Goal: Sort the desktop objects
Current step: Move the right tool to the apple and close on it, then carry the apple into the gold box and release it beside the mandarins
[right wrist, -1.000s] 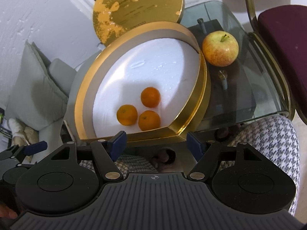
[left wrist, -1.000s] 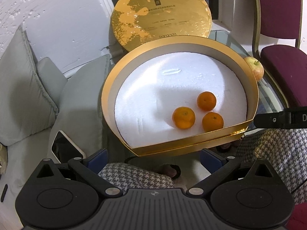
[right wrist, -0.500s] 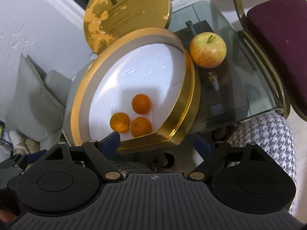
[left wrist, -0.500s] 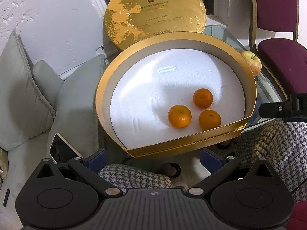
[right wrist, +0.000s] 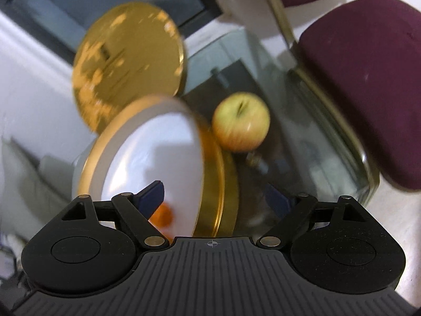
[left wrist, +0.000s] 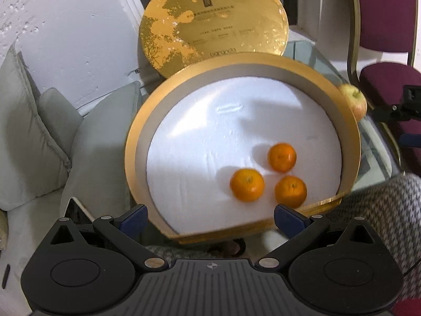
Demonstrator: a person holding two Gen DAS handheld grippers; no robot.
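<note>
Left wrist view: left gripper [left wrist: 210, 217] at 6 o'clock, blue-tipped fingers [left wrist: 133, 217] spread wide, nothing between them. They frame the near edge of the round gold box [left wrist: 350, 137]. Box lined with white foam; three tangerines [left wrist: 246, 184] sit close together at about 4 o'clock on the foam, two toward the near rim and one just behind. Gold lid [left wrist: 213, 23] stands tilted at 12 o'clock behind the box, leaning toward the white wall [left wrist: 65, 31]. An apple [left wrist: 355, 101] peeks past the box rim at 2 o'clock, mostly hidden. Grey cushions [left wrist: 29, 142] at 9 o'clock; a maroon chair [left wrist: 389, 13] at 1 to 3 o'clock. Checked fabric [left wrist: 381, 210] at 4 o'clock.

Right wrist view, heavily blurred: right gripper [right wrist: 214, 198] at 6 o'clock, fingers [right wrist: 151, 196] wide apart and empty. The box [right wrist: 213, 173] lies at 9 to 10 o'clock, one tangerine [right wrist: 161, 216] partly visible behind the left finger. The apple [right wrist: 240, 121] rests on the glass tabletop [right wrist: 302, 137] at 12 o'clock, just beside the box's outer wall; whether they touch, cannot tell. Lid [right wrist: 126, 63] at 11 o'clock.
</note>
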